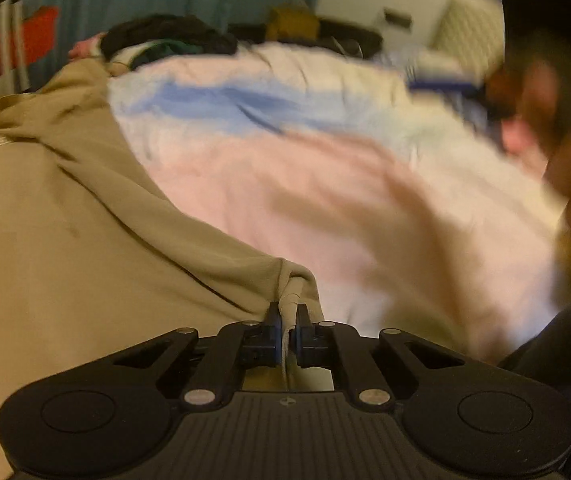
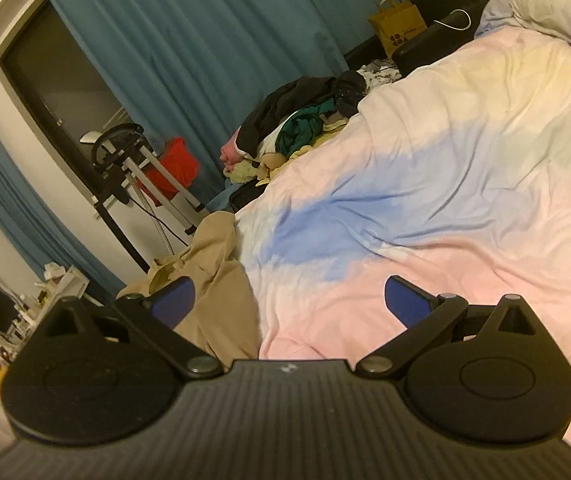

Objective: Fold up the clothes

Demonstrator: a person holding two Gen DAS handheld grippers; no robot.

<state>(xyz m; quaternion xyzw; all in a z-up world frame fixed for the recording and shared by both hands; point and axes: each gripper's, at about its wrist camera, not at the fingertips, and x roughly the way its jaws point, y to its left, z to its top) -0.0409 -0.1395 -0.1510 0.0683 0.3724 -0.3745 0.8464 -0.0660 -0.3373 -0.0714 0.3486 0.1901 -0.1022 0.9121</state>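
On the pastel duvet [image 2: 445,168], my left gripper [image 1: 288,322] pinches the tan garment's [image 1: 65,220] edge at 6 o'clock; my right gripper [image 2: 289,300] gapes empty

Home bedroom, pastel duvet [image 2: 465,184] on bed, teal curtains [image 2: 189,40], heaped clothes [image 2: 305,120], paper bag [image 2: 399,28]

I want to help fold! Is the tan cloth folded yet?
Not folded. The tan cloth lies rumpled and spread on the bed, one bunched edge pinched in the shut left gripper.
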